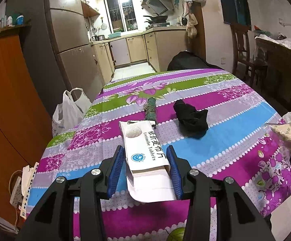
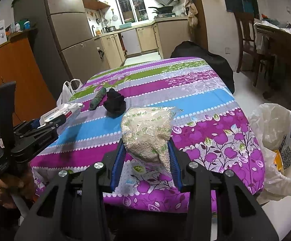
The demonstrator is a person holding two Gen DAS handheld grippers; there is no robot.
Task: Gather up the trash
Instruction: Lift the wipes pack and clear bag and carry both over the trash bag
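— Trash first: where is the white cardboard tablet box [image 1: 145, 150]?
— Clenched between the blue pads of the left hand-held gripper [image 1: 146, 160], lifted over the near left of the striped purple floral cloth on the worktop [image 1: 225, 104].
— And the right hand-held gripper [image 2: 145, 156]?
— Grasping a clear plastic bag of pale granules [image 2: 147, 128] above the near edge.
— Anything else?
— A crumpled black cloth [image 1: 192, 118] and a dark green roll [image 1: 151, 108] lie farther back; a white plastic-lined bin [image 2: 276, 146] stands at the right.
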